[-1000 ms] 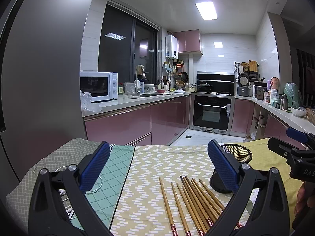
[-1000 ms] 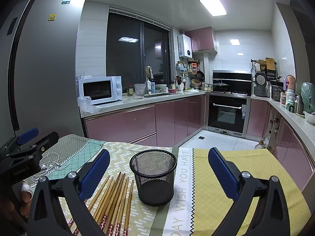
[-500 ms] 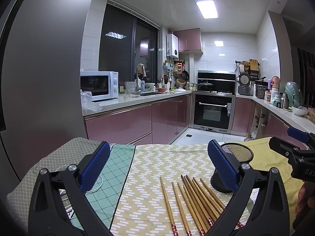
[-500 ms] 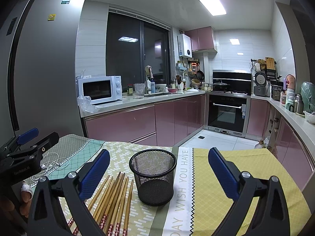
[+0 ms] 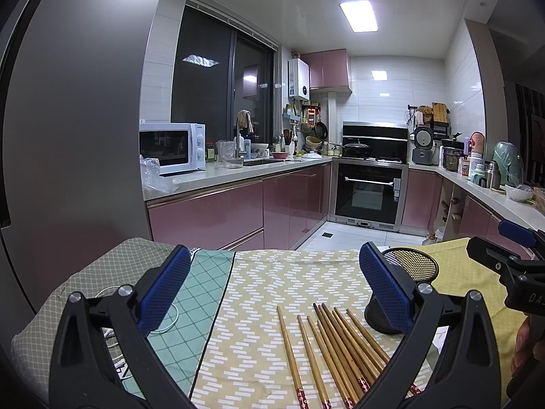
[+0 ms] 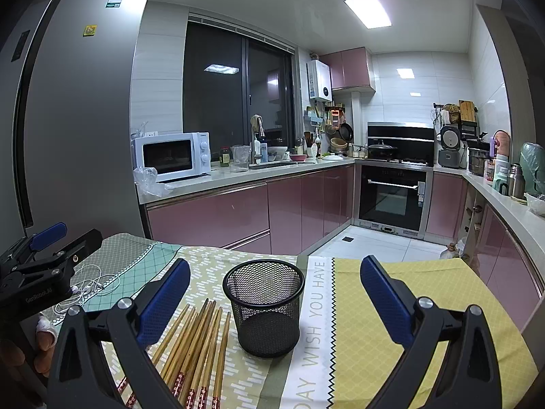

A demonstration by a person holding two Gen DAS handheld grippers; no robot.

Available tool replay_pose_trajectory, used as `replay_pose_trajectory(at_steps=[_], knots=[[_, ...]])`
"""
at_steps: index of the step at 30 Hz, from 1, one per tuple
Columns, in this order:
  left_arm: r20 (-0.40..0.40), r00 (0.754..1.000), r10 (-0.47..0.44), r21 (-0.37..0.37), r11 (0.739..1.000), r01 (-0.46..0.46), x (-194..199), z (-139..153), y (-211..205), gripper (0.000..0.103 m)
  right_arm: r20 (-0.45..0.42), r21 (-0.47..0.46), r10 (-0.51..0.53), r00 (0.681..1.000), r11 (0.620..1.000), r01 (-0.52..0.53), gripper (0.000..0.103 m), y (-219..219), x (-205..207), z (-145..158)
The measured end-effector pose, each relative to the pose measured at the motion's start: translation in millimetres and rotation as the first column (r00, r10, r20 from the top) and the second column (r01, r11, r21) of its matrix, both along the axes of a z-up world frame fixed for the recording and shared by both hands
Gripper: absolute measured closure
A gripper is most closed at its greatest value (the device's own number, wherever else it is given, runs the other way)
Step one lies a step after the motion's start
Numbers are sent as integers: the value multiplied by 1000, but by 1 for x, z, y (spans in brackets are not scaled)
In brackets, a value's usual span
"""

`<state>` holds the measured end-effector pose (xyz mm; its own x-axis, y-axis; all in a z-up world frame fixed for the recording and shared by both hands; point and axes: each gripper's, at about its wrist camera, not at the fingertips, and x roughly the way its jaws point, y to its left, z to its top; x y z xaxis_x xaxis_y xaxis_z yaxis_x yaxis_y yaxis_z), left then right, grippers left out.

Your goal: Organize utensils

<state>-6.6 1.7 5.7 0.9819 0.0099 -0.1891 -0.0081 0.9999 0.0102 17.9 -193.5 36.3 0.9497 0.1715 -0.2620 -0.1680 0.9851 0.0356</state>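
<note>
Two black hand-held grippers with blue padded fingers, the left gripper (image 5: 274,283) and the right gripper (image 6: 275,293), hover wide apart and empty above a patterned tablecloth (image 6: 391,310) printed "DAY WISH YOU HAVE". A bundle of brown wooden chopsticks with red patterned ends (image 6: 194,344) lies flat just left of an upright, empty black wire-mesh cup (image 6: 264,310). Beyond stand pink kitchen cabinets (image 6: 238,218) and a white microwave (image 6: 172,156).
</note>
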Motion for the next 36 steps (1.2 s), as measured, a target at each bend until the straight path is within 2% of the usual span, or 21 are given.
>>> replay_pose_trajectory(at_steps=[36], knots=[[-17,1000,11,0,1000,-11,1,3,-2,5,2,-6,12,1000,1000,-12,6,1,-3,3]])
